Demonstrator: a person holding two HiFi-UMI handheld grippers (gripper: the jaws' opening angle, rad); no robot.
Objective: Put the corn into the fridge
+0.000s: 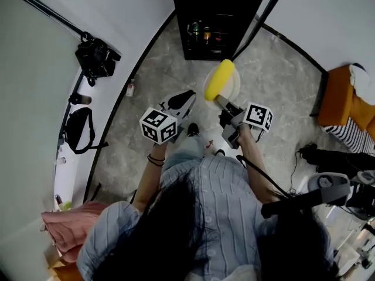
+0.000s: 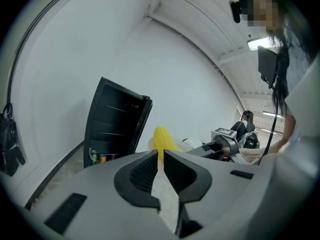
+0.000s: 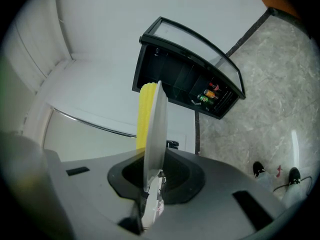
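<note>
**Grey stone floor, open fridge ahead, corn on a plate**

A grey, marbled floor [image 1: 170, 69] runs between pale, smooth walls, with a dark skirting line along its edges. At its far end stands a black, boxy fridge [image 1: 234, 4]; its interior is open to the room and small cans [image 1: 199, 31] sit low inside. The door shows as a thin dark edge angling out on the right. A stretch of floor lies between the fridge front and the two hand-held grippers.

A black bag [image 1: 96, 57] hangs on the left wall and an orange seat [image 1: 337, 95] stands by the right one, both well apart from the path to the fridge.

The right hand-held gripper [image 1: 224, 103] pinches the near rim of a thin, round white plate [image 1: 232, 88]. In the right gripper view the plate appears edge-on between the closed jaws. The corn [image 1: 220, 79], a smooth yellow cob with rounded ends, lies on the plate, and its far tip juts past the rim toward the fridge.

The left hand-held gripper [image 1: 188, 96] is just beside the plate, to its left, and points the same way. Its ribbed black pads [image 2: 142, 171] are drawn together to a narrow slit with nothing between them.
</note>
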